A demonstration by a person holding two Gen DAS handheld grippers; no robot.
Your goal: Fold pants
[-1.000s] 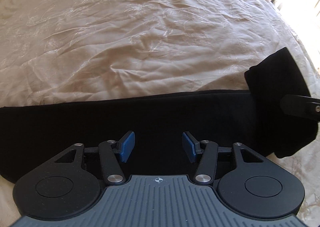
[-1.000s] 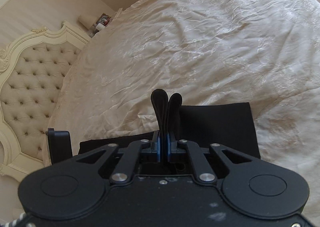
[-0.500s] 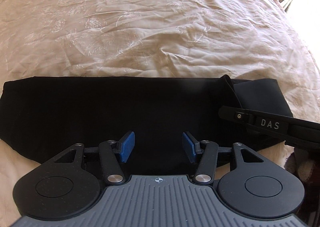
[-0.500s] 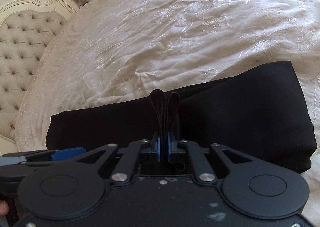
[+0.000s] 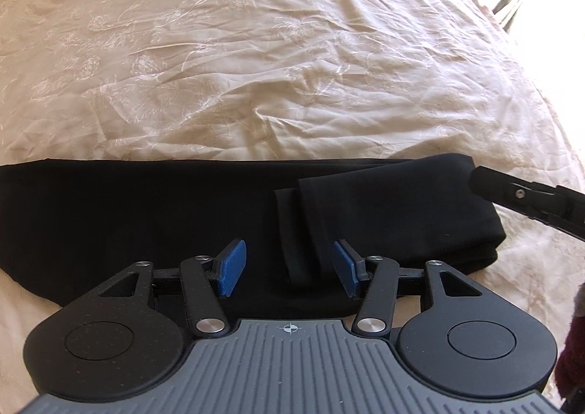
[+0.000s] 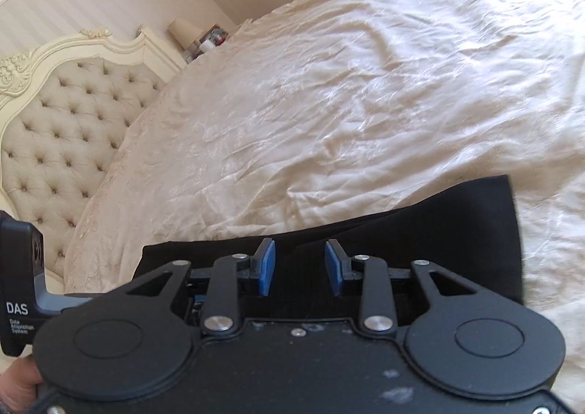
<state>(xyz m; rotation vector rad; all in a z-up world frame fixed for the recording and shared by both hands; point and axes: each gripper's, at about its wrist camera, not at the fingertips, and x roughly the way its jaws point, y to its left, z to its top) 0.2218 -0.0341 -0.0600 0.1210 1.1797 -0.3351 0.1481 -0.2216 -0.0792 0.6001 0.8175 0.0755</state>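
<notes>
Black pants lie flat in a long band across the near edge of a cream bedspread. Their right end is folded back over the middle, and the folded edge lies just ahead of my left gripper. My left gripper is open and empty, just above the pants. My right gripper is open and empty over the folded right end of the pants. Part of its body shows at the right edge of the left wrist view.
A tufted cream headboard stands at the left. A bedside spot with a lampshade and small bottles is beyond it. The bed's right edge meets a bright window area. The left gripper's body shows at left.
My right gripper carried the pants' end leftward over the middle, laid it down and opened, letting the fabric go. My left gripper stayed open above the pants.
</notes>
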